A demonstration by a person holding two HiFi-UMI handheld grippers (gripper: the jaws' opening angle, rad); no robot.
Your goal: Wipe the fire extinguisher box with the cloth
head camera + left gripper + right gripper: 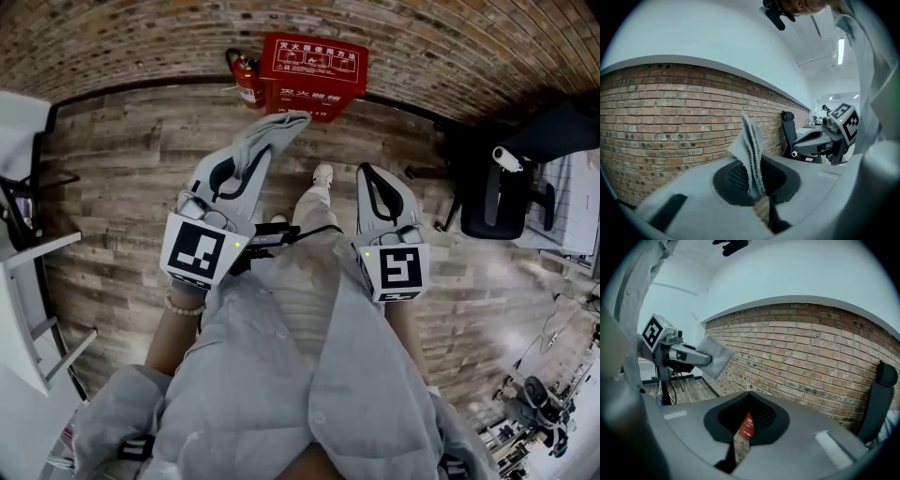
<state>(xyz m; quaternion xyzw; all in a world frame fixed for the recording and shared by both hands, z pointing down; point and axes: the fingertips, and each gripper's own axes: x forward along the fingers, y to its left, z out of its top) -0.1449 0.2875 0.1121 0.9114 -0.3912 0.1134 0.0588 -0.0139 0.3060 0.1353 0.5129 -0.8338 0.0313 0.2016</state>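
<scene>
Stands well back from the red fire extinguisher box (314, 75), set on the floor against the brick wall (141, 37), with an extinguisher (247, 80) just beside the box. Grips the grey cloth (281, 127) in the left tongs (267, 150), clamped on one fold so the loose end juts toward the box as a wiping face. Holds the right tongs (367, 172) level alongside, aimed at the box, pinched narrow and apparently empty, with only a sliver of red showing through the slit. No contact with the box yet; calls for closing in and stooping before any wiping.
</scene>
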